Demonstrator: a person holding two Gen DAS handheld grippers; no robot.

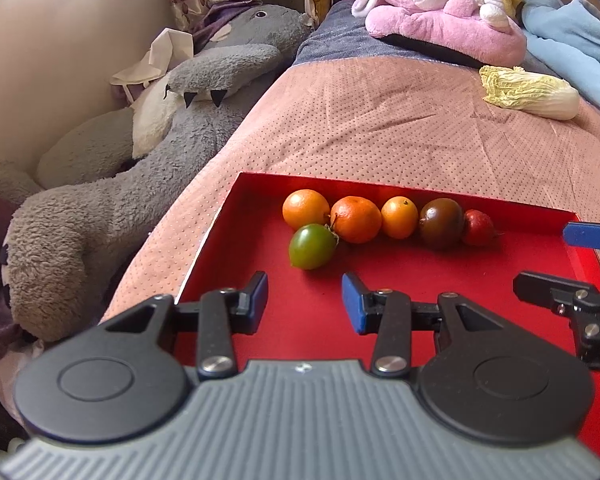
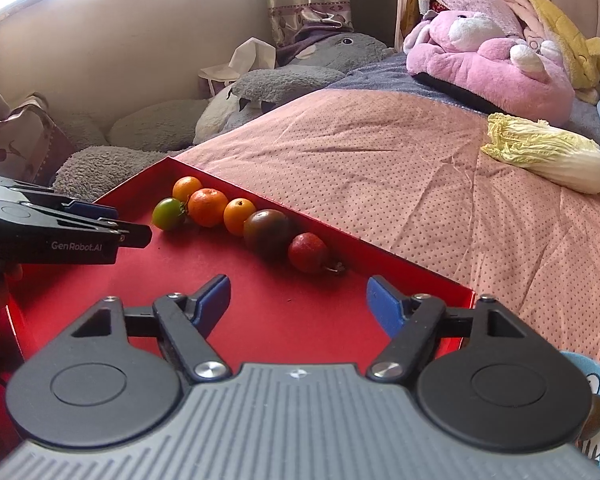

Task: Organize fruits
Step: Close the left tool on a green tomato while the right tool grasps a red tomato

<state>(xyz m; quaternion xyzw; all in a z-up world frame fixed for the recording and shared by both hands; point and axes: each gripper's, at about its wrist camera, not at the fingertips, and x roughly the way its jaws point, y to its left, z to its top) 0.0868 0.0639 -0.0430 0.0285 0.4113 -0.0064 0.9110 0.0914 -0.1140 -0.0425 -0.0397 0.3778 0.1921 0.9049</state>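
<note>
A red tray (image 1: 308, 300) (image 2: 204, 264) lies on the bed. Along its far wall sits a row of fruits: three oranges (image 1: 356, 219) (image 2: 207, 207), a dark brown tomato (image 1: 441, 217) (image 2: 266, 229) and a small red fruit (image 1: 478, 227) (image 2: 308, 252). A green tomato (image 1: 311, 246) (image 2: 167, 213) lies in front of the left oranges. My left gripper (image 1: 305, 300) is open and empty just short of the green tomato. My right gripper (image 2: 298, 300) is open and empty over the tray, short of the red fruit; it also shows in the left wrist view (image 1: 556, 260).
A napa cabbage (image 1: 530, 92) (image 2: 546, 156) lies on the pink bedspread (image 1: 380, 128) beyond the tray. A pink plush toy (image 1: 440, 16) and a blue blanket (image 1: 572, 36) lie at the head. A grey plush (image 1: 140, 184) lies left of the bed.
</note>
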